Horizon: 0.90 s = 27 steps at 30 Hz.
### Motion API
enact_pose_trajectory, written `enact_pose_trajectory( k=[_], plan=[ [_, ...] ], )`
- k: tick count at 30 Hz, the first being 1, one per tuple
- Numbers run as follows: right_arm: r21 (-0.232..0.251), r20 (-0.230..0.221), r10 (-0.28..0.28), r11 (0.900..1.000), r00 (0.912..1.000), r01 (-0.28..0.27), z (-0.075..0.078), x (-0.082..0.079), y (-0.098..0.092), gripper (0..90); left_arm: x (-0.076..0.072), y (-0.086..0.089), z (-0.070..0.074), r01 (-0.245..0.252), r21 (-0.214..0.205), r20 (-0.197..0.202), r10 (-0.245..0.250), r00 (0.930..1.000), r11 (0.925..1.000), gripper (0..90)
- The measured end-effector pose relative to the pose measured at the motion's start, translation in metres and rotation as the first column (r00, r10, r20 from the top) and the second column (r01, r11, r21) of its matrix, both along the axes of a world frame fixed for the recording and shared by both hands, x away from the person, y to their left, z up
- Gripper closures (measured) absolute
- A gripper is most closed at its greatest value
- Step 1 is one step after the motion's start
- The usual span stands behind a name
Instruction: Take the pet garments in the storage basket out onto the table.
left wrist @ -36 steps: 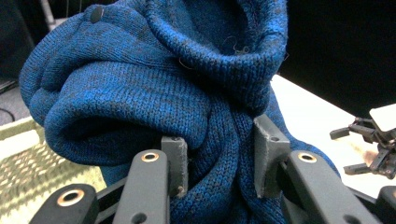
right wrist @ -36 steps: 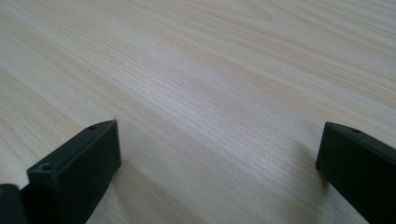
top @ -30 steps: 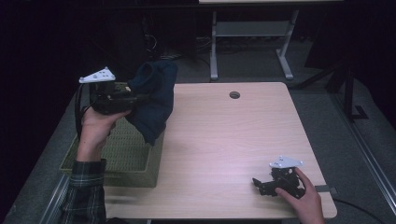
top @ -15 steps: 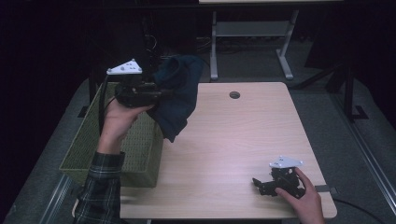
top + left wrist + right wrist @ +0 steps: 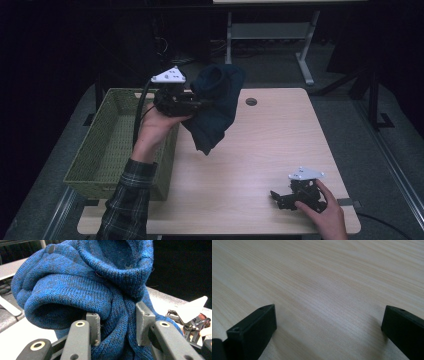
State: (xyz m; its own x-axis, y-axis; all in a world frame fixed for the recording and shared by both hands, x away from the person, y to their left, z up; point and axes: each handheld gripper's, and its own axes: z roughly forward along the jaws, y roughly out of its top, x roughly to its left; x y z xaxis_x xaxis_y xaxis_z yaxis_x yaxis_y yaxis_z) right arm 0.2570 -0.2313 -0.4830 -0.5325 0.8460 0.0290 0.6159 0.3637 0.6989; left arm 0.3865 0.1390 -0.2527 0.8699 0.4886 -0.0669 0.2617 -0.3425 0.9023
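High view has the left gripper clamped on the blue knit, lifted clear of the basket but not yet laid on the table, while the right gripper rests there gaping, holding nothing.

One knit garment, one basket, two claws, seemingly.

Bare tabletop beside green basket

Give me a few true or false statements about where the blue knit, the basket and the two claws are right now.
1. The left claw is clamped on the blue knit garment. True.
2. The garment lies inside the green basket. False: it hangs above the table.
3. The right claw stands open by the table's near edge. True.
4. The right claw holds a corner of the garment. False: nothing is between its jaws.
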Motion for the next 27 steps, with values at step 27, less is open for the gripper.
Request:
enact_pose_trajectory(
  k=[27],
  plan=[
    [0.0,0.0,0.0,1.0,1.0,0.0,0.0,0.0,0.0,0.0,0.021,-0.092,-0.075,0.118,0.107,-0.071,-0.111,0.9913,0.9872,62.7]
  ],
)
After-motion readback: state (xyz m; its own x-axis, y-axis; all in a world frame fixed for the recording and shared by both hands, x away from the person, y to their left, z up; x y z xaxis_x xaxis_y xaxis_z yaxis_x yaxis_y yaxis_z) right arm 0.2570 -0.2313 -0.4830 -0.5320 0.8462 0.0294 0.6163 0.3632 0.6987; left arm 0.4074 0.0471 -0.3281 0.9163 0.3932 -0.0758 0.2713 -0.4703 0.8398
